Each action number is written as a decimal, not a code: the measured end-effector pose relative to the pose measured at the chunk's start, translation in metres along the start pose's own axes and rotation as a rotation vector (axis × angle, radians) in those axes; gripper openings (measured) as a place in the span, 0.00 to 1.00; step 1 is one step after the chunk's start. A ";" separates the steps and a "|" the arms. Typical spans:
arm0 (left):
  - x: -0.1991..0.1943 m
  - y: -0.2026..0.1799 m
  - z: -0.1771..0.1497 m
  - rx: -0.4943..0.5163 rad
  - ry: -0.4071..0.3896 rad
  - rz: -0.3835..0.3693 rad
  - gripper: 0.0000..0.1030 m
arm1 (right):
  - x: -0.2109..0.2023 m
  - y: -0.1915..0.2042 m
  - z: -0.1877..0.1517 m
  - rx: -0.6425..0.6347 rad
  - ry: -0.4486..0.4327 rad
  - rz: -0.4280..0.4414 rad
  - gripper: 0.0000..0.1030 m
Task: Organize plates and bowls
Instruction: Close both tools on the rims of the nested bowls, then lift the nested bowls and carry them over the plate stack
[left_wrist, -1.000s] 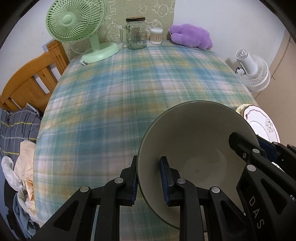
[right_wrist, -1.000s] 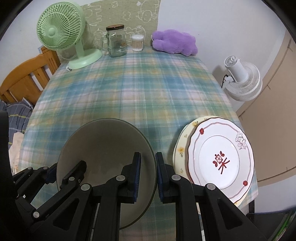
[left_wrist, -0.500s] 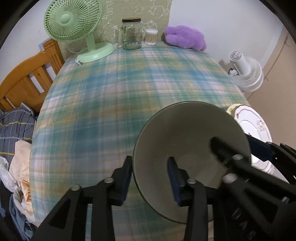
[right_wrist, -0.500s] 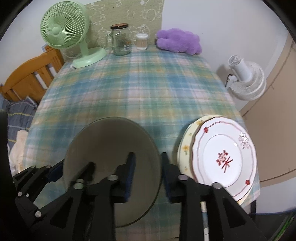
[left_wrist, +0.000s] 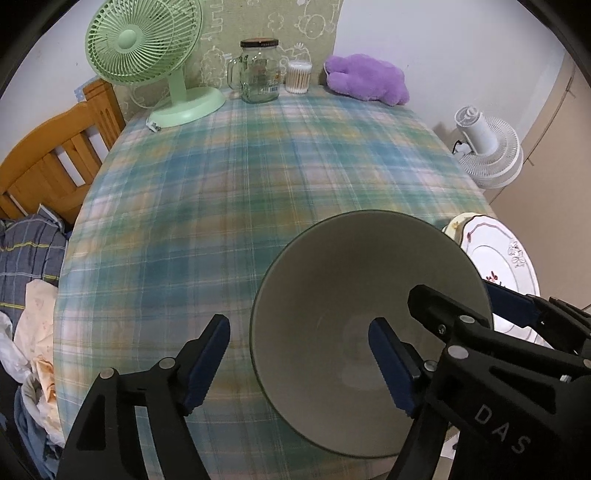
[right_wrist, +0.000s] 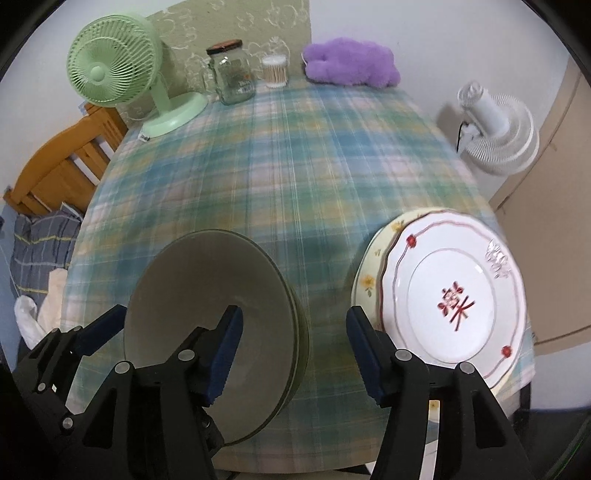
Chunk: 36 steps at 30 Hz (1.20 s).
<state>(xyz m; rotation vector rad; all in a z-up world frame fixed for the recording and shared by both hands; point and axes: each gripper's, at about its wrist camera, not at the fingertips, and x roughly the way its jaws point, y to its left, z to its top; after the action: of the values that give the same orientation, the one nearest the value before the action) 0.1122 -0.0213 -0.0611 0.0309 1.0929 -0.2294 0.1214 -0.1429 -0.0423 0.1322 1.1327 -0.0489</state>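
My left hand-held gripper (left_wrist: 299, 356) and right hand-held gripper (right_wrist: 293, 341) have just been spreading their jaws; both now straddle opposite rims of the grey bowl (left_wrist: 354, 295) without pressing it. The bowl sits on the plaid surface (left_wrist: 240, 177), beside the stacked plates (right_wrist: 454, 291).

Both grippers are black plastic with silver screws and ribbed blue pads (left_wrist: 207, 363); the right one reads "DAS" (left_wrist: 502, 430).
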 end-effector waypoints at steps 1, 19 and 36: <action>0.002 -0.001 0.000 -0.006 0.008 0.006 0.77 | 0.003 -0.001 0.000 0.003 0.006 0.006 0.60; 0.031 -0.009 0.006 -0.079 0.119 0.059 0.77 | 0.056 -0.013 0.016 -0.021 0.124 0.214 0.50; 0.037 0.007 0.004 -0.088 0.116 -0.103 0.77 | 0.060 -0.006 0.016 -0.036 0.142 0.273 0.47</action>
<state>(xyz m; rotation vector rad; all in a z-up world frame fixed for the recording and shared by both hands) 0.1334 -0.0215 -0.0927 -0.0919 1.2203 -0.2751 0.1604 -0.1489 -0.0907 0.2606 1.2471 0.2267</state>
